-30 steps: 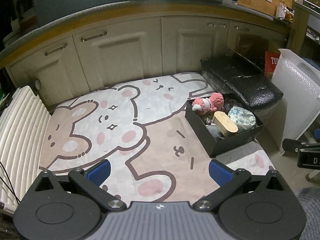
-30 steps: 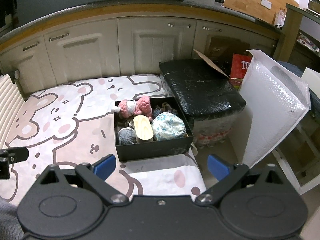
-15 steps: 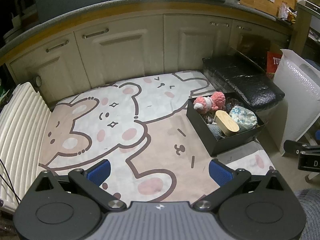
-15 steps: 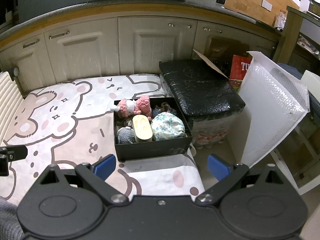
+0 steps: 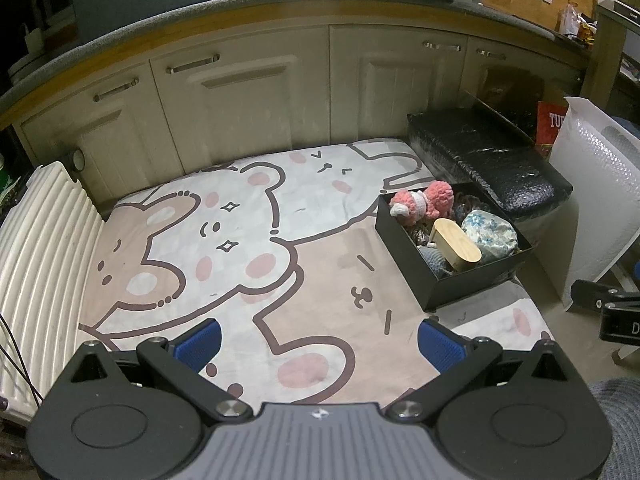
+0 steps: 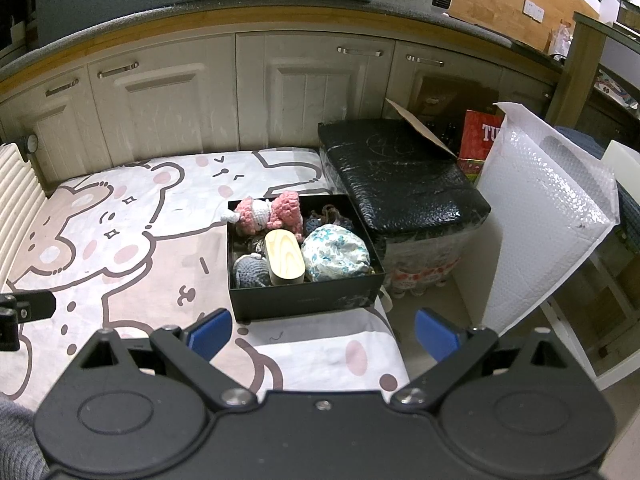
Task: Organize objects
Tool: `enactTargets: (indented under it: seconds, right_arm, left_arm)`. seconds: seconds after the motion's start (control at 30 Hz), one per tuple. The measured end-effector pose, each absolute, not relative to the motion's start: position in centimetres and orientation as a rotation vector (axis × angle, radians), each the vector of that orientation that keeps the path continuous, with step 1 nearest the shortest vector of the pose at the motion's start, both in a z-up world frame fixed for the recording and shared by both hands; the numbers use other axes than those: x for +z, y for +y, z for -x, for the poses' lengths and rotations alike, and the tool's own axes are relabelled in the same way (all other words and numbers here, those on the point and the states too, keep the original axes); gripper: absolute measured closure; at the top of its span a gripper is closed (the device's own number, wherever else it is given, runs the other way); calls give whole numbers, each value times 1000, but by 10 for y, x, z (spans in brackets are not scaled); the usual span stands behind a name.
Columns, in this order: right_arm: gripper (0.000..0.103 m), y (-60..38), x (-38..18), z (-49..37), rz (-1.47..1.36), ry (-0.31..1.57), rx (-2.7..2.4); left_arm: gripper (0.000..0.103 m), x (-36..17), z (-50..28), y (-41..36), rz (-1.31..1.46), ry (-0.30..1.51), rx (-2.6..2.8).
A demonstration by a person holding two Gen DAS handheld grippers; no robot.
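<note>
Cream cabinet fronts (image 6: 304,92) span the far side, under a grey countertop. A cartoon-bear mat (image 5: 224,240) covers the floor before them; a white ribbed panel (image 5: 36,248) lies along its left edge. Right of the mat stands a white bubble-wrap mailer (image 6: 544,216), upright and open at the top. Between mailer and mat sits a black wrapped bundle (image 6: 400,172), with a cardboard flap behind it. A red package (image 6: 478,140) at the far right bears white letters "TU"; the rest is hidden.

The black box (image 6: 304,300) rests open on the right part of the mat, just beside the bundle. It holds, at its far end, a pink crocheted doll (image 6: 272,212) lying on its side; at the right, a blue-flowered fabric pouch (image 6: 334,252); in the middle, an oval wooden case (image 6: 284,256); at the near left, a grey knitted item (image 6: 250,272). Dark yarn pieces fill the far right corner; their form cannot be made out.

The left gripper (image 5: 318,344) hovers over the near mat, blue pads spread wide with nothing between them. The right gripper (image 6: 322,332) hovers near the box's near wall, likewise spread wide and holding nothing. A white letter "D" shows on the right gripper's body in the left view.
</note>
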State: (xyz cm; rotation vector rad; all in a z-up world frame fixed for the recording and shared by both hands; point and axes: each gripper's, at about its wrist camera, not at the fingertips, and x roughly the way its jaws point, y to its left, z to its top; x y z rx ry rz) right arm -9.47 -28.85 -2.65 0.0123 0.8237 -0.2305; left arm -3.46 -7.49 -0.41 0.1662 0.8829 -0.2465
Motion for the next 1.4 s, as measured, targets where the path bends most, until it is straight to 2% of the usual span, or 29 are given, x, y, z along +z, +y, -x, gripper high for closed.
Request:
enactTargets:
  seconds: [1.4]
  right_arm:
    - [4, -288, -27, 95, -14, 824, -229]
  left_arm:
    - [0, -9, 32, -75, -158, 902, -245]
